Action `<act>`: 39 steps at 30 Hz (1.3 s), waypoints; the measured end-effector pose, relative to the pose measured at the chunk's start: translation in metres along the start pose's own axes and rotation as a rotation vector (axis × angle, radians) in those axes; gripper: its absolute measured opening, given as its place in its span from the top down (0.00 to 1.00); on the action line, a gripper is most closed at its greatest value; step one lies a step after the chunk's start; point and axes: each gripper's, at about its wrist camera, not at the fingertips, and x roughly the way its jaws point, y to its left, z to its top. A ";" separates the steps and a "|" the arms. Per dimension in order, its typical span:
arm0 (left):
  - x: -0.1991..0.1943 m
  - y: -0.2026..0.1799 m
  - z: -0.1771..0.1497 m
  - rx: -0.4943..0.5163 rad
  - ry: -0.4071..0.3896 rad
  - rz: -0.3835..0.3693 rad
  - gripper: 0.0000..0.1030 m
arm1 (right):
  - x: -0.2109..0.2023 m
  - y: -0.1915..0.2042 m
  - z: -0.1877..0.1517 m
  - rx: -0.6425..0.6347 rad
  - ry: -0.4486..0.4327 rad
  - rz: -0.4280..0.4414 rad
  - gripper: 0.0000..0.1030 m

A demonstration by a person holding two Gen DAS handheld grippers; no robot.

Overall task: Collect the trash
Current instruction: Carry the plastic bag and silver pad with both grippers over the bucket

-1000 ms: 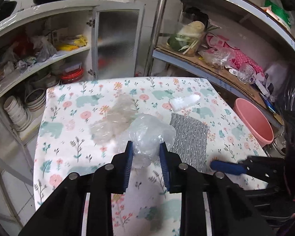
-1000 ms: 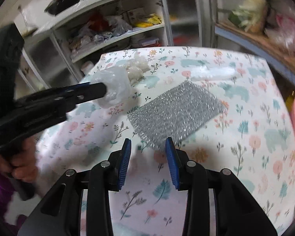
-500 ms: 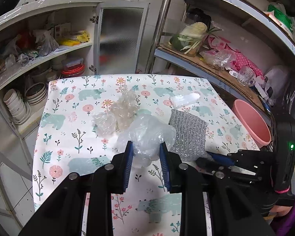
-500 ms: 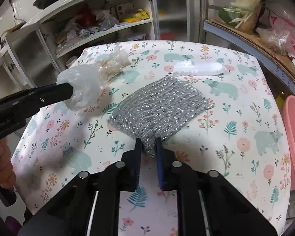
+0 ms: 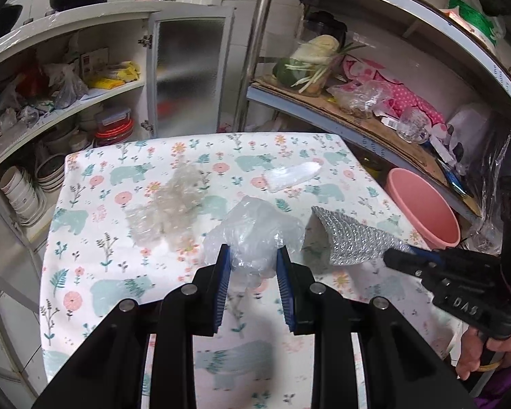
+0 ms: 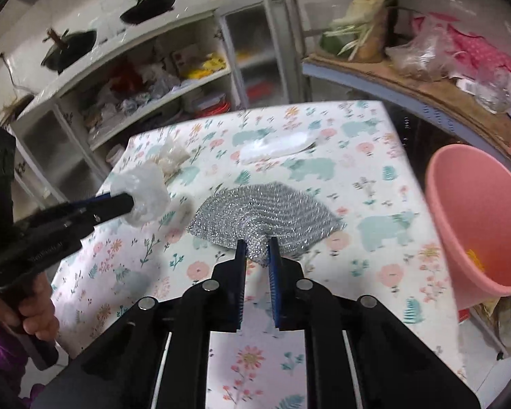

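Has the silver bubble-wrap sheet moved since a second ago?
Yes. The silver bubble-wrap sheet, flat then, now hangs pinched in the right claw, lifted off the floral tablecloth and nearer the pink bin.

Silver mesh sheet (image 6: 265,214) now off table, in right gripper (image 6: 256,248).

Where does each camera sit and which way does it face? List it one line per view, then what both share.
Left wrist: on the left gripper, facing forward over the table toward the shelves; it grips a clear plastic bag; the right gripper and hand show.
Right wrist: on the right gripper, facing the table and pink bucket; it grips silver mesh; the left gripper shows.
Shared: floral tablecloth, bag, mesh, bucket.
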 end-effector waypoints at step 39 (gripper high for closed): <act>0.059 -0.191 0.067 0.242 -0.011 -0.194 0.75 | -0.098 -0.149 0.019 0.208 -0.244 -0.172 0.92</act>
